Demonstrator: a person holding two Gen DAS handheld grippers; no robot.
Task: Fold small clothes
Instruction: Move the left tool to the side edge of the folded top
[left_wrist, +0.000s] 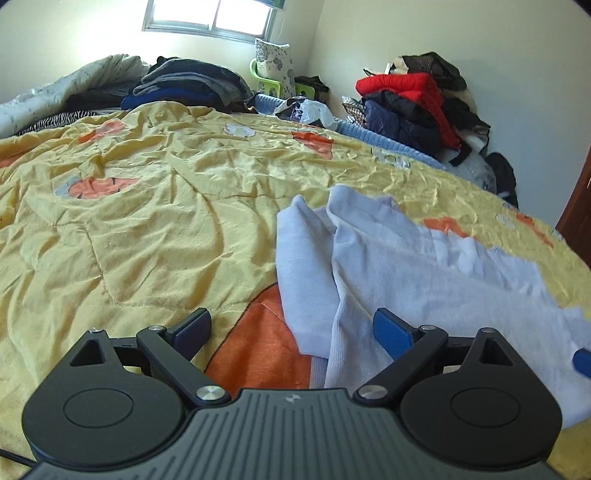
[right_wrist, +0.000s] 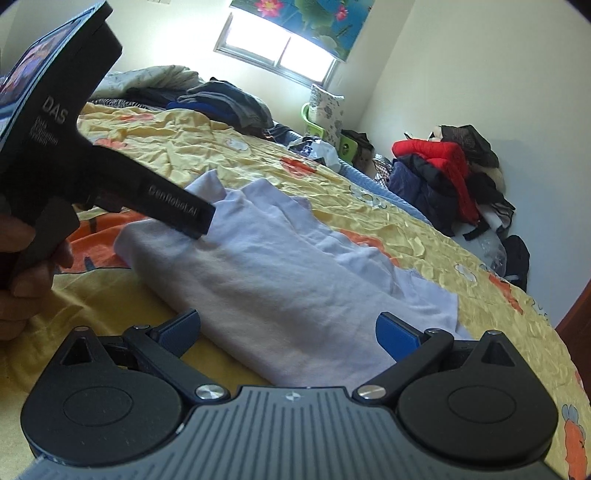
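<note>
Fabric first: in the left wrist view a pale garment (left_wrist: 406, 266) lies rumpled on the yellow quilt (left_wrist: 147, 221), spread flat for folding. The left gripper (left_wrist: 291, 328) hovers released over its near edge, empty.

In the right wrist view the right gripper (right_wrist: 288, 328) is likewise spread, gripping nothing, straddling the garment's near hem, seemingly ready to pinch it.
</note>
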